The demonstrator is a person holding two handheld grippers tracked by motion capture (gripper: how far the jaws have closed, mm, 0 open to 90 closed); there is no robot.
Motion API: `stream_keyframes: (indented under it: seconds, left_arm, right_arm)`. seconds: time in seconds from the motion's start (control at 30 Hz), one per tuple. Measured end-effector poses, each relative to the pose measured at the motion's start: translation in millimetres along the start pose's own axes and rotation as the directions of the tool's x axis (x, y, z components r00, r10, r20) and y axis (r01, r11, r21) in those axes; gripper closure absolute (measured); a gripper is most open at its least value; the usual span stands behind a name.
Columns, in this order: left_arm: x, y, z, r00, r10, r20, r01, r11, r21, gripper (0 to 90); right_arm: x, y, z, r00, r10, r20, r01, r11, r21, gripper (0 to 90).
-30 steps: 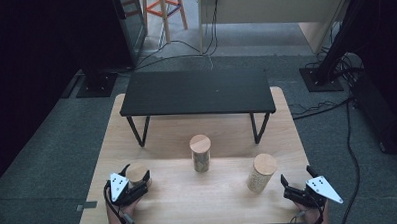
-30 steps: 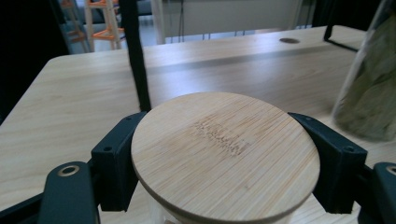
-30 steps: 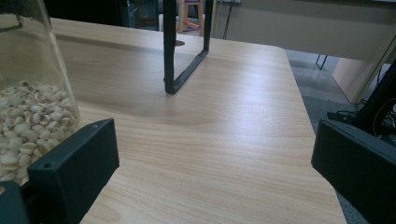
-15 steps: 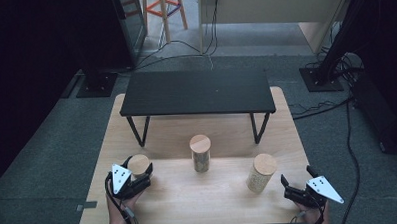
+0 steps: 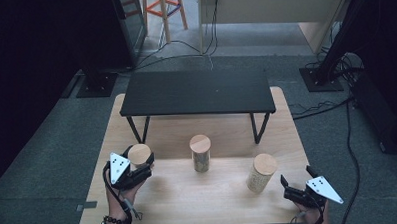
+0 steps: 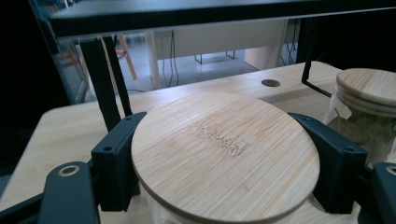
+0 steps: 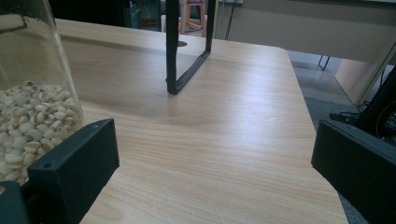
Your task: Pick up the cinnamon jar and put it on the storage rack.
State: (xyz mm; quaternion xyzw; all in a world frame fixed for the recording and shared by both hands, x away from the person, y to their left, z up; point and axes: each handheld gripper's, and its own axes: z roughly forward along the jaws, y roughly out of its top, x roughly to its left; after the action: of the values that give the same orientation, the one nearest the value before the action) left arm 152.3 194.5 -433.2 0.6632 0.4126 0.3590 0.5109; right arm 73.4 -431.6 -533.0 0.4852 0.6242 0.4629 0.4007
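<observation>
1. High view first: my left gripper (image 5: 138, 170) sits at the near left of the counter (image 5: 224, 201), its fingers clamped on the left jar (image 5: 139, 155) just under the bamboo lid.
2. From the left gripper view, the lid (image 6: 224, 154) lies flat between the two black fingers (image 6: 116, 163), one on each side of the jar. The jar's long axis stands upright, squarely across the grip.
3. The relation I am watching is the jar against the black shelf (image 5: 198, 92). That shelf stands on thin legs at the far side of the counter, ahead of my left hand and higher than the jar's lid. I judge that the next move has to carry the jar up and forward, clearing the shelf's front edge.
4. My left hand is the nearer one to that shelf's left end. The middle jar (image 5: 200, 153) stands just to the right, apart from my grip.
5. The right gripper (image 5: 295, 188) rests at the near right corner, fingers wide apart with nothing between them. The right jar (image 5: 261, 172) stands just to its left; in the right gripper view its glass wall and pale grains (image 7: 28, 126) sit outside the left finger.
6. Hard to make out: the held jar's contents and base are hidden below the lid, so I cannot tell whether it touches the counter.
</observation>
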Motion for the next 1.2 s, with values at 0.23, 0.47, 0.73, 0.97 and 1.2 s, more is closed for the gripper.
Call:
stream_keyframes:
  seconds: [0.23, 0.47, 0.73, 0.97, 1.2]
  left_arm:
    - [-0.4, 15.1, 2.4, 0.9999, 0.013, 0.003, -0.013, 0.9998, -0.016, 23.5]
    - [4.2, 31.5, 4.6, 1.0, 0.001, 0.004, 0.0, 0.9992, -0.04, 23.5]
    - [7.8, 50.0, 8.1, 1.0, 0.003, 0.003, -0.003, 0.9985, -0.054, 23.5]
    - [6.1, 64.0, 13.8, 1.0, 0.006, -0.006, -0.007, 0.9972, -0.074, 23.5]
    - [3.6, 78.4, 20.2, 0.9999, 0.007, -0.014, -0.008, 0.997, -0.076, 23.5]
  right_arm:
    - [-1.4, -0.2, -0.2, 1.0, -0.001, -0.007, 0.001, 1.0, -0.001, 0.3]
    - [-1.2, 0.1, -0.2, 1.0, -0.001, -0.005, 0.001, 1.0, 0.0, 0.0]
    - [-0.2, 0.3, -0.1, 1.0, -0.002, 0.001, 0.002, 1.0, 0.001, 0.0]
    - [-0.6, -0.1, -0.2, 1.0, 0.0, 0.001, 0.0, 1.0, -0.002, 0.0]
    - [-2.0, -0.1, -0.4, 1.0, 0.003, -0.003, -0.003, 1.0, -0.002, 0.0]
